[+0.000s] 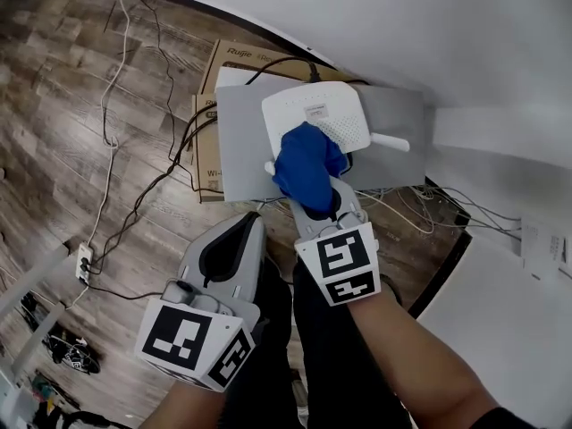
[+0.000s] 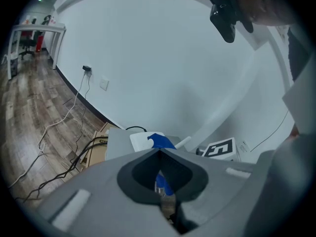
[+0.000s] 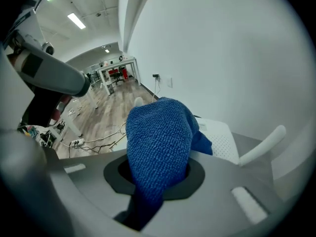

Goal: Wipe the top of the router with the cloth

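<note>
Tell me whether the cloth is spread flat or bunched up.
Bunched up. The cloth bulges as a rounded wad from the right gripper, clamped on it, covering only the near part of the router.

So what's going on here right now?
A person holds a blue cloth in the right tool, pressed on the near part of the top of the white router. The left tool hangs back, shut and empty. The router sits on a grey board over cardboard boxes.

Head view: steeply down on router (image 1: 315, 114)
Right gripper view: close, facing it
Left gripper view: farther back, same router
</note>
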A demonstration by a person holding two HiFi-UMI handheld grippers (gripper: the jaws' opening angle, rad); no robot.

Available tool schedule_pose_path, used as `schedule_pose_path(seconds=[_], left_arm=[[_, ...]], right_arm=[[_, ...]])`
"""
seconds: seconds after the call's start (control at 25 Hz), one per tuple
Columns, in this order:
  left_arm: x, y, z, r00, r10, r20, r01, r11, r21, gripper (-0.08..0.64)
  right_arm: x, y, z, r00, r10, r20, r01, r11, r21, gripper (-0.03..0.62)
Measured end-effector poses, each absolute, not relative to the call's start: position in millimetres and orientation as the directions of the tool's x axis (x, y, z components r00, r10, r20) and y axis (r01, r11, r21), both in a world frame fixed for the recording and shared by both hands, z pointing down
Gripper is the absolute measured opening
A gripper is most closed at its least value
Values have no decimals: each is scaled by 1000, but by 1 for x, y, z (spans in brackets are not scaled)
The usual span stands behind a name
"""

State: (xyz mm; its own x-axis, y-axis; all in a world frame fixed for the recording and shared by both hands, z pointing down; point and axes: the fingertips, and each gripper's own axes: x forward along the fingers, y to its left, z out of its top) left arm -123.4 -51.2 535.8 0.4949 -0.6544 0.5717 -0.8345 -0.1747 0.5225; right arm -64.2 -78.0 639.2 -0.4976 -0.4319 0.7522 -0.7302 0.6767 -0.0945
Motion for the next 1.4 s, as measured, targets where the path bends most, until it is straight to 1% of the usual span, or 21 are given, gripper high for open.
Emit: schedule_pose_path(seconds=[0.12, 0.32, 0.44, 0.56, 0.64, 0.76, 0.84, 0.92, 1.04, 1.2, 1.32, 1.4], left_arm=[[-136, -49, 530, 496, -656, 568, -833, -175, 525, 0], [-148, -53, 499, 511, -668, 541, -828, -213, 519, 0], [-153, -58, 483, 516, -681, 519, -827, -238, 509, 0], [-160, -57, 473, 507, -697, 507, -832, -241, 501, 0], [-172, -54, 468, 473, -724, 501, -848, -221, 482, 0], [-206, -49, 462, 351, -800, 487, -900, -145, 412, 0], [-224, -43, 468, 286, -822, 492, -923, -98, 373, 0], [-231, -36, 487, 269, -810, 521, -927, -71, 369, 0], [-226, -29, 522, 299, -770, 564, -916, -65, 397, 0], [-209, -25, 553, 349, -734, 582, -901, -92, 425, 0], [-199, -23, 561, 368, -719, 589, -893, -98, 439, 0], [-194, -23, 560, 375, -715, 590, -891, -102, 442, 0]], right_arm=[[-80, -73, 625, -509, -427, 747, -721, 686, -98, 97], [-82, -65, 592, -496, -455, 740, -771, 623, -133, 97], [-88, -64, 564, -508, -500, 702, -784, 605, -136, 97], [-109, -59, 529, -552, -526, 647, -765, 628, -143, 97], [-128, -50, 511, -591, -518, 618, -738, 656, -156, 97], [-156, -33, 496, -655, -476, 587, -688, 697, -202, 97], [-170, -21, 507, -682, -436, 587, -666, 703, -251, 97], [-178, -14, 535, -690, -407, 598, -648, 716, -260, 97], [-173, -14, 587, -654, -391, 647, -674, 689, -266, 97], [-152, -26, 647, -608, -373, 700, -696, 674, -246, 97], [-138, -31, 668, -582, -369, 725, -716, 655, -241, 97], [-129, -37, 667, -557, -393, 732, -738, 639, -218, 97]])
